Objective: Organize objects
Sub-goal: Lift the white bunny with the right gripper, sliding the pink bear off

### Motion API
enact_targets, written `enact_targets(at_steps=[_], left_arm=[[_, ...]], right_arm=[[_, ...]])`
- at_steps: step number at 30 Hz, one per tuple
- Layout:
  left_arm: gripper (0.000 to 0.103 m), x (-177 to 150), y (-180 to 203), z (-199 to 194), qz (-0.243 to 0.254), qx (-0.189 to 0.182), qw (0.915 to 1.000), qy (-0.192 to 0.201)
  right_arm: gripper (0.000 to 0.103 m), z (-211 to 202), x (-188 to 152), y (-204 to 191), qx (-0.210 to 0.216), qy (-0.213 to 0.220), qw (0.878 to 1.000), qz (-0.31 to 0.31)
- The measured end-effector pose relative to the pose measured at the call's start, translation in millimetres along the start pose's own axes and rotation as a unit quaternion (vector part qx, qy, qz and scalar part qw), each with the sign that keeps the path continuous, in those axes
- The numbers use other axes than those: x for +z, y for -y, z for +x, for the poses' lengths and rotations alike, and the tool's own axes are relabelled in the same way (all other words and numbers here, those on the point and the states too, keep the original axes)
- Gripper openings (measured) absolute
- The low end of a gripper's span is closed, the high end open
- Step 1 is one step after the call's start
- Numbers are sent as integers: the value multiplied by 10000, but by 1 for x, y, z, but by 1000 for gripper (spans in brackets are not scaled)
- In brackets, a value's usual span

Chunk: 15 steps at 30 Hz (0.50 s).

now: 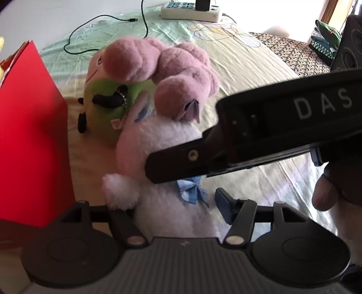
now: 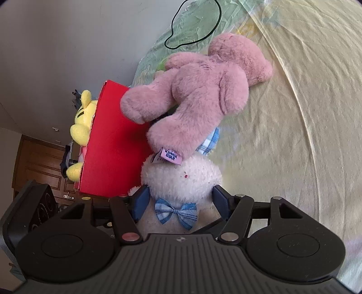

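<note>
A white plush with a blue bow (image 2: 181, 181) lies on the bed beside a red box (image 2: 113, 144). My right gripper (image 2: 181, 201) is shut on the white plush, its blue pads pressing both sides. A pink plush bear (image 2: 199, 95) lies on top of the white plush and leans on the box. In the left wrist view the white plush (image 1: 158, 162) sits between my left gripper's (image 1: 172, 214) fingers, one blue pad (image 1: 224, 205) apart from it; the left pad is hidden. The right gripper's body (image 1: 271, 131) crosses above. A green plush (image 1: 106, 106) lies behind the pink bear (image 1: 163, 67).
A yellow plush (image 2: 82, 122) sits inside the red box (image 1: 29, 135). A power strip (image 1: 190, 11) and black cable (image 1: 108, 29) lie at the bed's far end. Folded clothes (image 1: 325, 43) are at the right. A wall and wooden door (image 2: 40, 162) stand beyond the box.
</note>
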<state>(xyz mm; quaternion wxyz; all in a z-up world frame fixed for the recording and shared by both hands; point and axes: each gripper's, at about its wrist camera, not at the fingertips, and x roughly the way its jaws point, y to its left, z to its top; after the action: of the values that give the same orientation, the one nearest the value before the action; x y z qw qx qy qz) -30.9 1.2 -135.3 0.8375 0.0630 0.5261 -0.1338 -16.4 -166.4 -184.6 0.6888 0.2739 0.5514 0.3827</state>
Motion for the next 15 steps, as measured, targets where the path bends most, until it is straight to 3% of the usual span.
enact_targets(at_steps=[9,15], left_arm=[[60,-9,-5,-48,72,107,9982,584],[60,-16,-11,-74,-97,159,9960,871]], right_arm=[[55,-18,-17,-43,391,227,9912,-1243],[51,-25,-24,-55,647,264,9827,-1715]])
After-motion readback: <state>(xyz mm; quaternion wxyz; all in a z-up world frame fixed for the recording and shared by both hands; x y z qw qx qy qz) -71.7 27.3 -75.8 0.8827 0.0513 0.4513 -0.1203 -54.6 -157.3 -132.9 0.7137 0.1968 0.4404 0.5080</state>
